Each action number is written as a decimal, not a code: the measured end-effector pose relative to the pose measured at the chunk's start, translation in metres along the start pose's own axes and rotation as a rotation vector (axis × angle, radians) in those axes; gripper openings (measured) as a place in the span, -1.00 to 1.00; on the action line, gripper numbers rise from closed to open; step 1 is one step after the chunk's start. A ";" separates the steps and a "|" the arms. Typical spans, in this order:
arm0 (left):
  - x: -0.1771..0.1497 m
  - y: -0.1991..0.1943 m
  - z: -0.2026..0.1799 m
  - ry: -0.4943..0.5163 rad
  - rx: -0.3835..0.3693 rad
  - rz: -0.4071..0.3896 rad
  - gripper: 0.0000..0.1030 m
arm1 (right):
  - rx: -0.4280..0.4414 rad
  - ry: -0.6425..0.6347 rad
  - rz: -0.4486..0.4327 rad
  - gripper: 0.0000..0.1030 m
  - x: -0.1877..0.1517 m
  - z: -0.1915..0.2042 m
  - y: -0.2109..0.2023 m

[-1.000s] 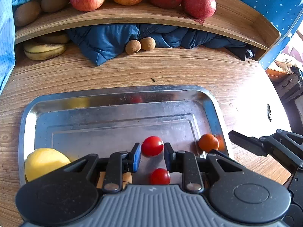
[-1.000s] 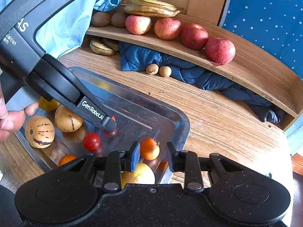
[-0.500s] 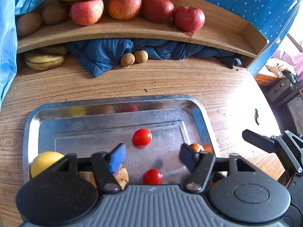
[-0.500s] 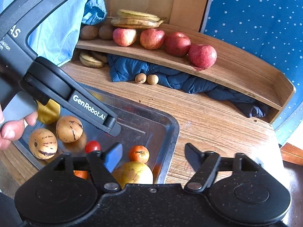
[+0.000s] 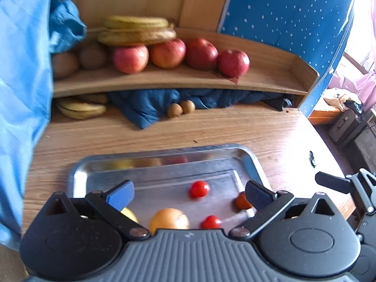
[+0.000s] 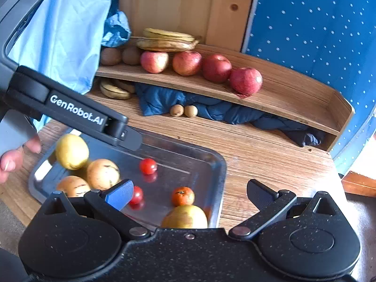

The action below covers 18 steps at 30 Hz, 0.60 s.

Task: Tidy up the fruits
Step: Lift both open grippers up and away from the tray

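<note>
On the left, the left gripper (image 5: 188, 192) hangs over the metal tray (image 6: 218, 164), its jaws spread wide with nothing between them. In the tray lie a yellow fruit (image 6: 71, 151) far left, two tan striped fruits (image 6: 102, 174), two cherry tomatoes (image 6: 148, 166), a small orange (image 6: 182, 196) and a yellow-green fruit (image 6: 184, 217) near right. The right gripper (image 6: 189, 193), equally wide open and empty, hovers over the tray's near right corner.

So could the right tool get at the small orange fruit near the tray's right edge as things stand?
Probably yes. The right tool is open and empty, and the small orange fruit lies uncovered in the metal tray just ahead of it. The yellow-green fruit sits close beside it, so the fingers may brush that.
</note>
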<state>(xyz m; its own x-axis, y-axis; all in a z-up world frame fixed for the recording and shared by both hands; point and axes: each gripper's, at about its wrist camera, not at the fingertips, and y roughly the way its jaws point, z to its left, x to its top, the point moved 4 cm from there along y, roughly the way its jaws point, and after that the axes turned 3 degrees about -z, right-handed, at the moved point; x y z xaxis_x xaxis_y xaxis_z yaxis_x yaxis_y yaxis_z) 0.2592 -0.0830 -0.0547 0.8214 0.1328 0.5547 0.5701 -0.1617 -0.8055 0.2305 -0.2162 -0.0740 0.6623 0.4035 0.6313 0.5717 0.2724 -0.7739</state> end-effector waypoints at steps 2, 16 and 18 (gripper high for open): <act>-0.005 -0.008 0.010 0.011 0.018 -0.029 0.99 | 0.014 -0.003 0.001 0.98 0.000 0.006 -0.003; -0.066 -0.052 0.093 -0.052 0.069 -0.035 0.99 | 0.140 -0.049 0.022 0.99 -0.002 0.049 -0.014; -0.073 -0.058 0.100 -0.035 0.068 -0.032 0.99 | 0.163 -0.074 0.033 0.99 -0.004 0.056 -0.015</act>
<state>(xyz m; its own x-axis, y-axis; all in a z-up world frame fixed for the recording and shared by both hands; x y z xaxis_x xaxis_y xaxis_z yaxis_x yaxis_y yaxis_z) 0.1644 0.0148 -0.0698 0.8011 0.1714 0.5734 0.5924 -0.0904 -0.8006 0.1928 -0.1730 -0.0677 0.6386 0.4761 0.6046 0.4603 0.3932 -0.7959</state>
